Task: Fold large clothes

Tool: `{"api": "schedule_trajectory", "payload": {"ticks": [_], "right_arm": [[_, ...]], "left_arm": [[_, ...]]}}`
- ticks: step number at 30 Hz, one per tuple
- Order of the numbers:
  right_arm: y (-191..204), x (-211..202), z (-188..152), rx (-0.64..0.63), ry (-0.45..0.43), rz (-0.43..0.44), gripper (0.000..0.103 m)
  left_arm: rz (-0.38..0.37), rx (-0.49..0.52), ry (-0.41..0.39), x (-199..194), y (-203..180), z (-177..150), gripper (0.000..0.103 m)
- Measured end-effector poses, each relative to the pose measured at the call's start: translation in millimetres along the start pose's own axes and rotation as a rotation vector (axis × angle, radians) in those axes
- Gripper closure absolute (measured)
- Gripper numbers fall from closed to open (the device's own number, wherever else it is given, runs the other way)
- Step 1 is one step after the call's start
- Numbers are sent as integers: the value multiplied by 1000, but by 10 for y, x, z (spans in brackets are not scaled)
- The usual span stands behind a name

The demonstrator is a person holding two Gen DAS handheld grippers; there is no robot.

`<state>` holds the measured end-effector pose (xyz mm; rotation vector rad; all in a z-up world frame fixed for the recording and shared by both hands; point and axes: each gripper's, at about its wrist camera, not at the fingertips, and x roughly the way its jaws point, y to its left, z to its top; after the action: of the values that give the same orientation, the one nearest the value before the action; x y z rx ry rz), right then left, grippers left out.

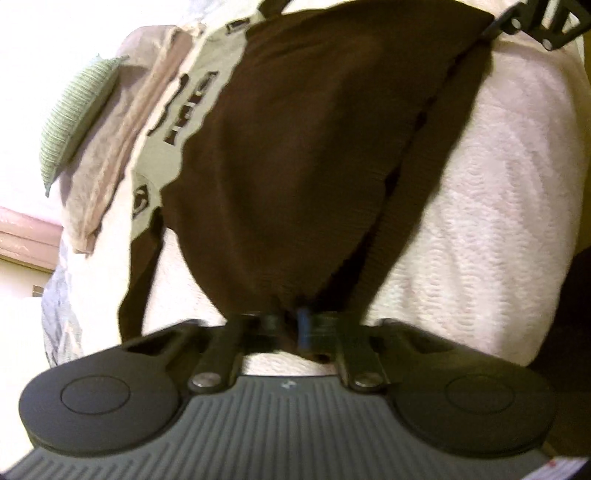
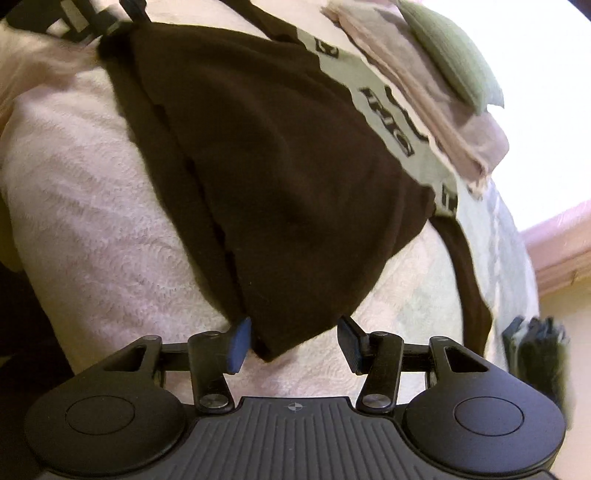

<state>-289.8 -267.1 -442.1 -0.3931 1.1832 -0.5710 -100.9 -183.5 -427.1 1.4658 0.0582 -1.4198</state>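
Observation:
A dark brown shirt [image 1: 295, 155] with a pale green lettered band [image 1: 177, 107] lies spread on a white textured bedspread [image 1: 480, 221]. My left gripper [image 1: 299, 326] is shut on one bunched corner of the shirt, and in the right wrist view it shows at the shirt's far corner [image 2: 110, 26]. My right gripper [image 2: 293, 343] is open, its blue pad [image 2: 238, 343] and black pad [image 2: 351, 341] standing on either side of another corner of the brown shirt [image 2: 273, 206] without touching it. This gripper also shows at the top right of the left wrist view [image 1: 532, 22].
A stack of folded beige and taupe clothes [image 1: 110, 147] lies beside the shirt's green band, with a green striped cushion [image 1: 77, 110] on it. The bed's edge drops off past the stack. A dark blurred object [image 2: 535, 350] sits at the right edge.

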Motion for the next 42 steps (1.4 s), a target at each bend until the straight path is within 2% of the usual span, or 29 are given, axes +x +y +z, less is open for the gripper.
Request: {"api": "schedule_trajectory", "payload": {"ticks": [2, 4, 6, 7, 11, 13, 14, 16, 17, 18, 19, 21, 23, 24, 25, 27, 28, 30, 31, 33, 34, 36, 38, 39, 40, 41, 42], "right_arm": [[5, 9, -22, -27, -9, -31, 64], [-36, 16, -21, -20, -7, 0, 103], [-175, -99, -30, 30, -46, 30, 103], [-255, -200, -32, 45, -58, 18, 103], [-580, -607, -102, 49, -101, 30, 103], [-577, -730, -166, 11, -146, 112, 103], [-550, -704, -181, 0, -146, 187, 103], [-466, -514, -207, 25, -129, 305, 103], [-390, -357, -219, 35, -78, 346, 103], [-273, -184, -223, -2, 4, 364, 103], [-205, -93, -230, -25, 34, 350, 103], [-252, -35, -234, 43, 69, 372, 103], [-365, -5, -264, 127, 156, 418, 99], [-459, -4, -296, 183, 191, 435, 93], [-561, -19, -352, 258, 207, 455, 79], [-840, -48, -494, 494, 215, 530, 56], [-987, -50, -569, 634, 207, 565, 54], [-1232, 6, -733, 950, 178, 641, 54], [-1296, 57, -808, 1095, 153, 673, 54], [-1316, 223, -891, 1305, 110, 734, 54], [-1285, 308, -905, 1365, 111, 749, 54], [-1169, 476, -909, 1455, 122, 757, 54], [-1066, 623, -943, 1549, 138, 758, 54], [-1072, 704, -958, 1605, 128, 773, 54], [-1121, 784, -947, 1654, 120, 792, 59], [-1126, 813, -930, 1677, 121, 823, 75], [-1148, 814, -882, 1659, 141, 837, 101]], "left_arm": [[17, -37, -14, -45, 91, -28, 98], [34, -78, -9, -63, 208, -60, 99], [49, -95, -11, -133, 294, -112, 100], [49, -98, -14, -185, 337, -146, 100], [10, -111, -69, -424, 453, -292, 101], [-21, -135, -68, -473, 436, -374, 101], [-36, -135, -39, -441, 394, -412, 101], [-40, -110, 1, -349, 265, -492, 101], [-42, -94, 25, -285, 190, -524, 101], [-50, -73, 55, -195, 113, -551, 102], [-49, -43, 64, -142, 49, -556, 102], [-48, 41, 59, -99, -34, -541, 102], [-75, 43, 46, -126, 10, -523, 101], [-104, -6, 43, -151, 88, -533, 99], [-142, -66, 51, -171, 181, -551, 98], [-268, -228, 85, -225, 396, -618, 91], [-329, -318, 93, -257, 521, -671, 90], [-389, -490, 97, -318, 771, -783, 88], [-402, -573, 93, -323, 893, -830, 88], [-393, -755, 92, -253, 1132, -888, 85], [-392, -862, 101, -157, 1251, -923, 84], [-451, -1055, 126, 89, 1366, -975, 84], [-510, -1168, 135, 303, 1371, -985, 83], [-531, -1208, 149, 396, 1322, -974, 81], [-534, -1228, 170, 470, 1282, -974, 81], [-527, -1245, 181, 520, 1249, -971, 82], [-516, -1269, 191, 560, 1244, -998, 96]]}}
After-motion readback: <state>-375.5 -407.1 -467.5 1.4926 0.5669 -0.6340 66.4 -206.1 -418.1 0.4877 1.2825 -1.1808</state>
